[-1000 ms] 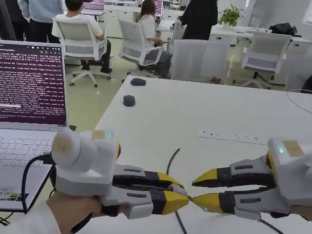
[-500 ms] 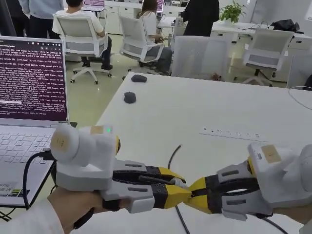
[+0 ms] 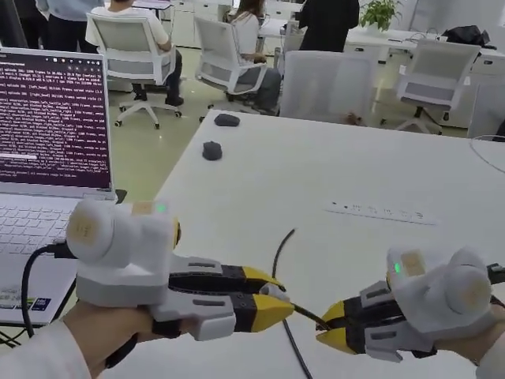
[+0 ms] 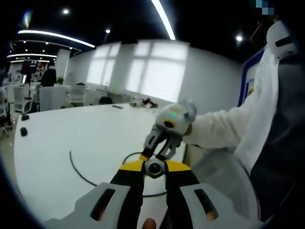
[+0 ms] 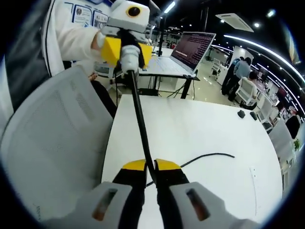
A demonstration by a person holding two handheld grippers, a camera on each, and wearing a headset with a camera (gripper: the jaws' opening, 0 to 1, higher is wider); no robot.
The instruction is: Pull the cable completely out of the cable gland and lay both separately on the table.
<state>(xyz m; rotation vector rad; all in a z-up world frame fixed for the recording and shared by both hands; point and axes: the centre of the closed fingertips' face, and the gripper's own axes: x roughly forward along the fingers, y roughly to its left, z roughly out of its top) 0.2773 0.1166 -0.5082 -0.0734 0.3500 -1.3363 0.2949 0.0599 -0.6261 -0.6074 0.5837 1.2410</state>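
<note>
Now — left tool [image 3: 286, 304] clamps cable gland [image 4: 155, 168] | right tool [image 3: 327, 324] pinches cable [image 5: 140, 124] | cable taut between tools

Nothing here is actually readable, tbh. The laptop screen [image 3: 51, 118] is full of white terminal lines on purple, but they're way too small and blurry to make out. Same with the little stickers [image 3: 17, 298] beside its keyboard.

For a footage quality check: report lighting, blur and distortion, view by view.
Head view: even light, sharp, faint shadows on the table. Left gripper view: fisheye curves the table, windows blown out, cable gland soft. Right gripper view: strong fisheye, cable crisp.
</note>
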